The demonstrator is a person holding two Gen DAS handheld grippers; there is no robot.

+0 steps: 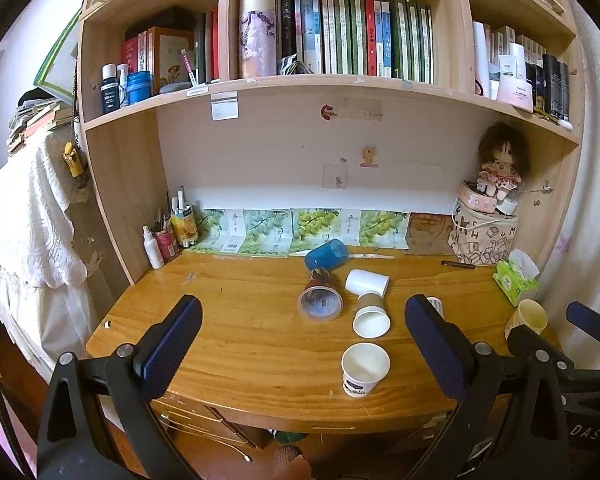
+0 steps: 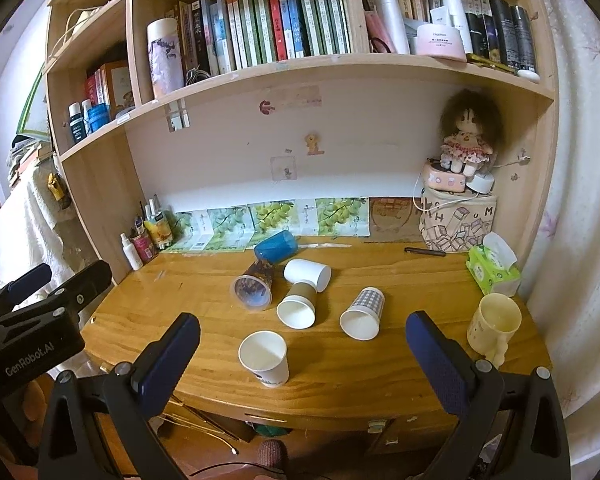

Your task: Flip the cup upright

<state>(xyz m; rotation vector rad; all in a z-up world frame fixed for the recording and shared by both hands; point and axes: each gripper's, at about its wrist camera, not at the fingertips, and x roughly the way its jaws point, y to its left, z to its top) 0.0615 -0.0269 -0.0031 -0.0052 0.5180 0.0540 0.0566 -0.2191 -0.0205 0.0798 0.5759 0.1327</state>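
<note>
Several cups lie on their sides on the wooden desk point(image 2: 204, 280): a blue cup point(image 2: 276, 245), a patterned clear-rimmed cup point(image 2: 254, 286), a white cup point(image 2: 308, 274), a brown-sleeved paper cup point(image 2: 298, 306) and a checked cup point(image 2: 362, 314). A white paper cup point(image 2: 265, 357) stands upright near the front edge; it also shows in the left wrist view point(image 1: 365, 368). A cream mug point(image 2: 494, 324) stands upright at the right. My left gripper point(image 1: 304, 340) and right gripper point(image 2: 304, 354) are both open and empty, held back over the desk's front edge.
A green tissue pack point(image 2: 494, 266), a pen point(image 2: 425, 251) and a printed box point(image 2: 458, 222) with a doll on it stand at the back right. Bottles and a pen holder point(image 2: 146, 238) stand at the back left. Bookshelves hang above the desk.
</note>
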